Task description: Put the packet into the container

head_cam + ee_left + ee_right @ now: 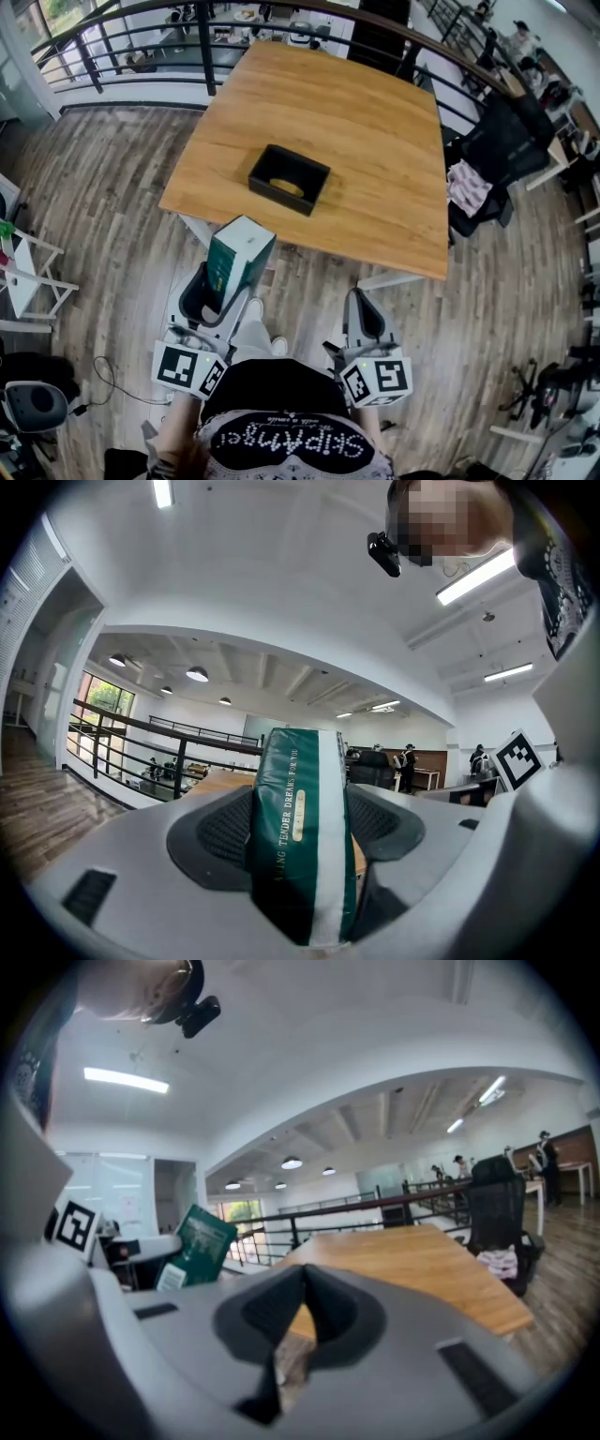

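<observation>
Green packet is sitting pinched by its lower end in the left claw, well short of the container, while the right claw is hanging pressed together and empty; held so low, the packet is likely risking catching the container's rim and toppling outside onto the tabletop.

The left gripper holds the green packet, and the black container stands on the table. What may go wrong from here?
The left gripper clamps the packet near one end, so it may tilt or slip on the way.
The container looks hardly wider than the packet, which may catch on its rim.
Nothing steadies the container on the table, so a bump may push it.
</observation>
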Available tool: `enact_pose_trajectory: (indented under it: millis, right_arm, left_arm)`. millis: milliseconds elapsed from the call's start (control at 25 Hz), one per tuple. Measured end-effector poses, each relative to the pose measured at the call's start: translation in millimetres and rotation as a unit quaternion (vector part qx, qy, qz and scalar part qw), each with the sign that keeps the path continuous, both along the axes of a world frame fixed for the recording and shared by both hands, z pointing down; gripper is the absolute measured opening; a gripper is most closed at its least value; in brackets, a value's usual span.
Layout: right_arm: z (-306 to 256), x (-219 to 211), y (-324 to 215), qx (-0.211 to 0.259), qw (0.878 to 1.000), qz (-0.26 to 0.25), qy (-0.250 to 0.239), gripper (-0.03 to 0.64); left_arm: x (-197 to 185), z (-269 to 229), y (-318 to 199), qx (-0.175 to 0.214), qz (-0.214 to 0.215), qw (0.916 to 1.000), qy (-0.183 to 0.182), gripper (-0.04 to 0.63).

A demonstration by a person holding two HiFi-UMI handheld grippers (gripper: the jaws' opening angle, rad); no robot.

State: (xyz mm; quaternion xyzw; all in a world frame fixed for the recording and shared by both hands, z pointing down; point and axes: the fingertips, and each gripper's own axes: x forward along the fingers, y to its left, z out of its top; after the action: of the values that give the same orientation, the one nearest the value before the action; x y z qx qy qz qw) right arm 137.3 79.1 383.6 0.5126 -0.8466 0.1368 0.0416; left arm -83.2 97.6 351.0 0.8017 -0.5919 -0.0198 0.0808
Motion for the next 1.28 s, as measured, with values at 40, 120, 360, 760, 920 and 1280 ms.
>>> enact_pose_trajectory:
  millis: [40, 120, 360, 760, 920, 1280]
  right_arm:
    - [-1.2, -2.3, -5.2, 0.001, 1.000, 0.004, -0.001, 0.035]
    - [-5.3, -7.5, -15.5, 0.003, 1.000, 0.011, -0.004, 0.035]
    - [-14.5, -25.3, -45.0, 0.009, 0.999, 0.032, -0.003, 0.035]
    - [-6.3, -57.7, -76.4, -0.001, 0.998, 0.059, 0.004, 0.035]
    - [-4.6, -69.4, -84.0, -0.002, 0.998, 0.069, 0.007, 0.035]
    - [6.5, -76.8, -105.3, -0.020, 0.996, 0.086, 0.012, 0.035]
  left_arm:
    - [-2.3, -1.0, -6.6, 0.001, 0.003, 1.0000, 0.000, 0.339]
    - [-8.0, -5.1, -19.6, 0.003, 0.010, 0.9999, 0.000, 0.339]
    - [-28.1, -18.3, -54.9, 0.014, 0.029, 0.9995, -0.002, 0.339]
    - [-70.0, -7.3, -96.5, 0.005, 0.048, 0.9988, 0.001, 0.339]
    - [-86.5, -3.6, -103.9, 0.003, 0.054, 0.9985, -0.001, 0.339]
    - [-100.1, 9.8, -134.0, -0.016, 0.060, 0.9981, 0.001, 0.339]
